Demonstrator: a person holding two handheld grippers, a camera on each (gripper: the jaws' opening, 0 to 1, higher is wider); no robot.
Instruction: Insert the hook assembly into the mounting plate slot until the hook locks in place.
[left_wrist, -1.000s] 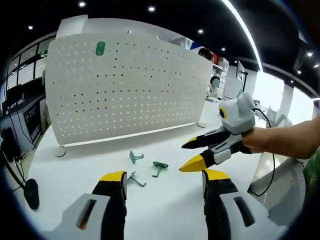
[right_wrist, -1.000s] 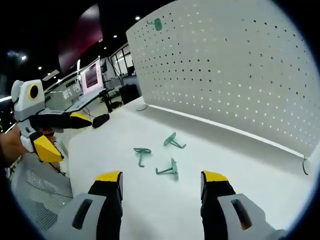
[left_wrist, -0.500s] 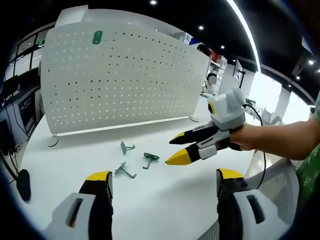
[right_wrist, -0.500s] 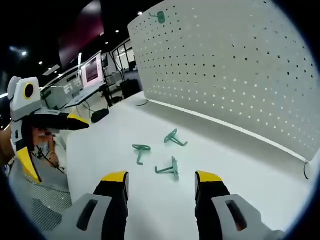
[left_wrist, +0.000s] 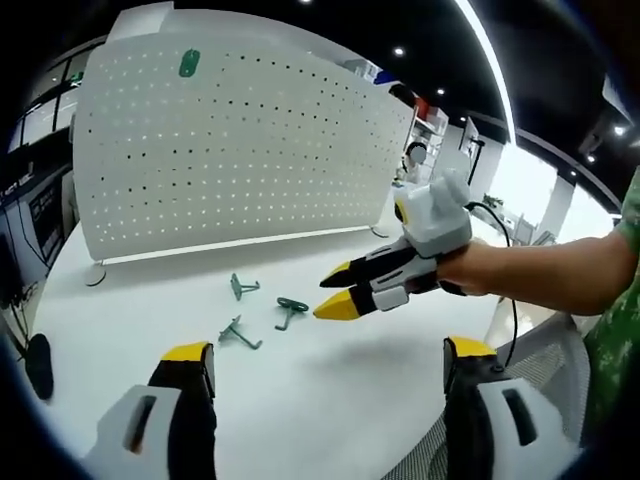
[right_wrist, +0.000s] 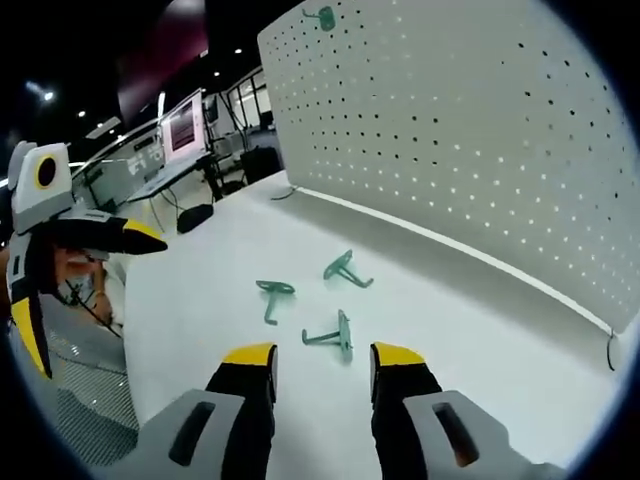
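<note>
Pegboard (left_wrist: 240, 150): white perforated mounting plate, upright at the far edge of the tabletop (left_wrist: 330, 390); one green hook (left_wrist: 189, 63) already hangs near its top corner.
Loose hooks: three green hooks lie flat on the tabletop, close together and in front of the board: near hook (right_wrist: 333, 335), left hook (right_wrist: 271, 295), far hook (right_wrist: 345, 271).
Right hand-held gripper (right_wrist: 320, 360): jaws partly open, nothing held, aimed at the near hook, just short of it.
Left hand-held gripper (left_wrist: 325, 365): jaws wide apart, empty, well back from the hooks.
Step in hand: judged to be the approach for pick-up; no insertion begun.
Risk: the hooks lie flat and thin, so jaws closing too high could skid one away or nudge its neighbours.
Risk: a skewed grasp would leave the hook's tabs misaligned with the board's holes.
</note>
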